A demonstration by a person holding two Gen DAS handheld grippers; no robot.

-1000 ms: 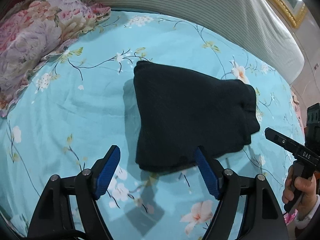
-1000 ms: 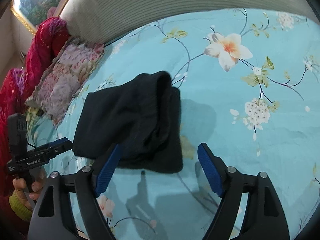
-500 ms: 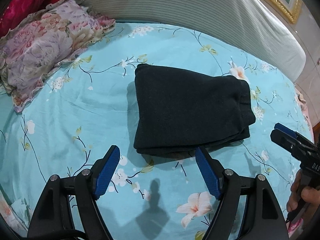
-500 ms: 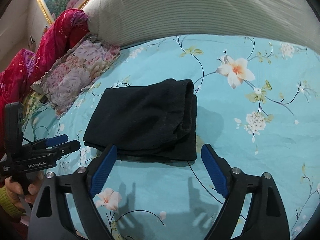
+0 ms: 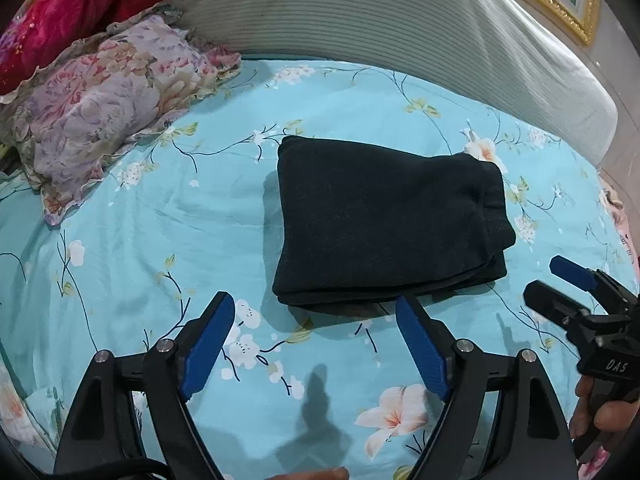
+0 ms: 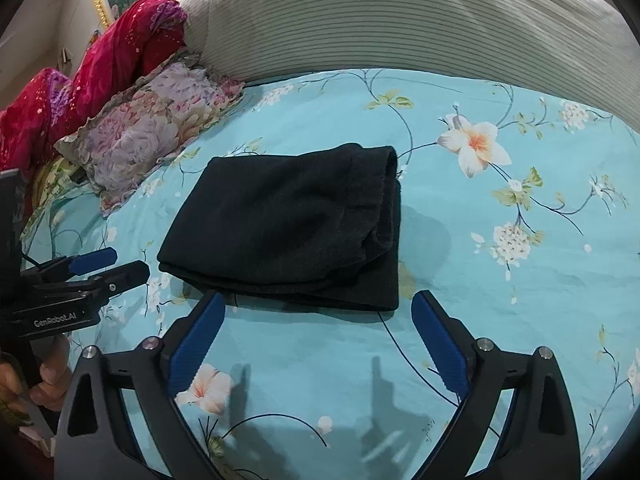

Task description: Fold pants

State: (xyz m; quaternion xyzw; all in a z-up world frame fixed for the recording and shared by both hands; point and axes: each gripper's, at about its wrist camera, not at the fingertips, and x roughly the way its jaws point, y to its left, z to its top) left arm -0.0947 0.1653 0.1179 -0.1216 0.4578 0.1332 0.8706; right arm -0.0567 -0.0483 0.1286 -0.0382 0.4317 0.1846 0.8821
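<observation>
Both of my grippers, left gripper (image 5: 316,344) and right gripper (image 6: 318,340), have pulled back, spread and holding nothing, from the black pants (image 5: 384,220) lying folded on the bed (image 5: 160,240), so I judge folding done.

- Bed (image 5: 168,240) covered in a turquoise sheet with a floral print: white and peach blossoms on dark vines.
- Black pants (image 5: 384,220) lie folded into a compact, roughly rectangular stack near the middle of the bed, flat on the sheet, layered edges visible on the near and right sides.
- Floral pillow (image 5: 104,100), purple/pink with a frilled edge, sits on the sheet at the far left, well apart from the pants.
- Red fabric (image 6: 100,64) bunched behind the pillow.
- Ribbed grey-white headboard cushion (image 5: 380,24) runs along the far edge.
</observation>
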